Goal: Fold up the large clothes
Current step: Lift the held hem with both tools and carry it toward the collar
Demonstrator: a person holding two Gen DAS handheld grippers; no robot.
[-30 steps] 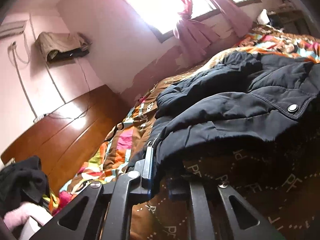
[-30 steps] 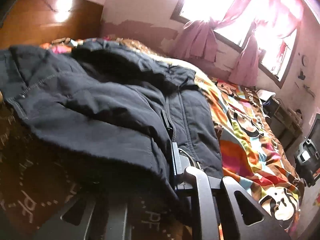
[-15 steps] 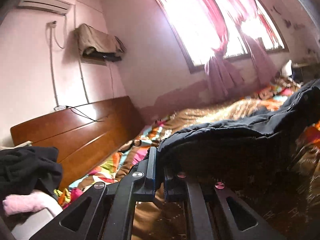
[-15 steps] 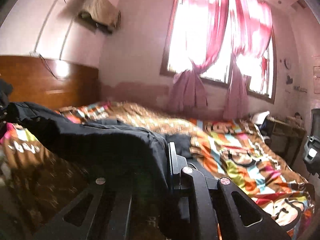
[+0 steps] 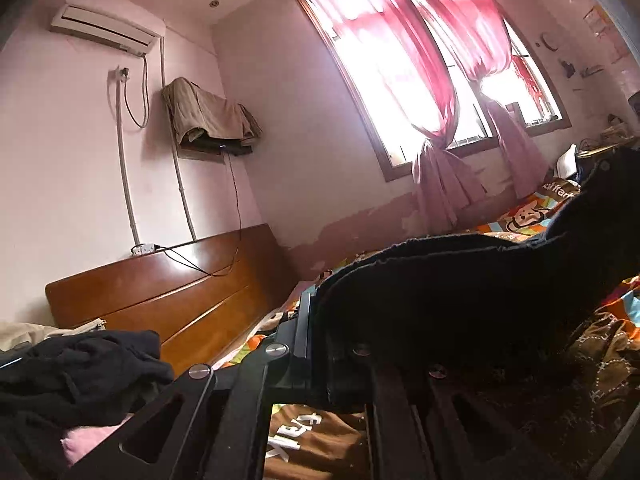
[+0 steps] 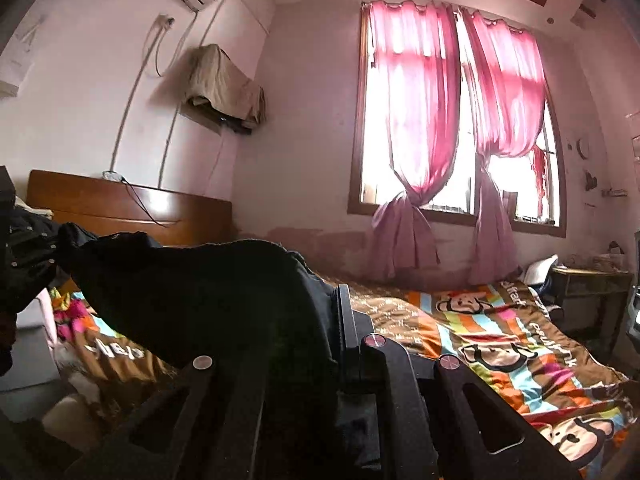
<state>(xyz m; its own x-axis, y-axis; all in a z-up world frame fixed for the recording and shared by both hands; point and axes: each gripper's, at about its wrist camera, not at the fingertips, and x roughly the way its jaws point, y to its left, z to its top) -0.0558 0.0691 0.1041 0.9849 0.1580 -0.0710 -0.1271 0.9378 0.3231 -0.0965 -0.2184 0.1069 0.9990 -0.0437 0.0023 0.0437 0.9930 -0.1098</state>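
**Both tongs clamp the black jacket above the bed**

Left tongs [image 5: 318, 340] are pinched tight on an edge of the black jacket [image 5: 460, 292], and the right tongs [image 6: 334, 320] are likewise clamped on its dark fabric [image 6: 208, 292]. Held between them, the jacket hangs in a raised span over the bed's colourful cartoon-monkey bedspread [image 6: 500, 344]. A wooden headboard [image 5: 160, 292] stands behind, beside a heap of dark clothes [image 5: 80, 372]. Pink curtains [image 6: 416, 128] are knotted at the bright window.
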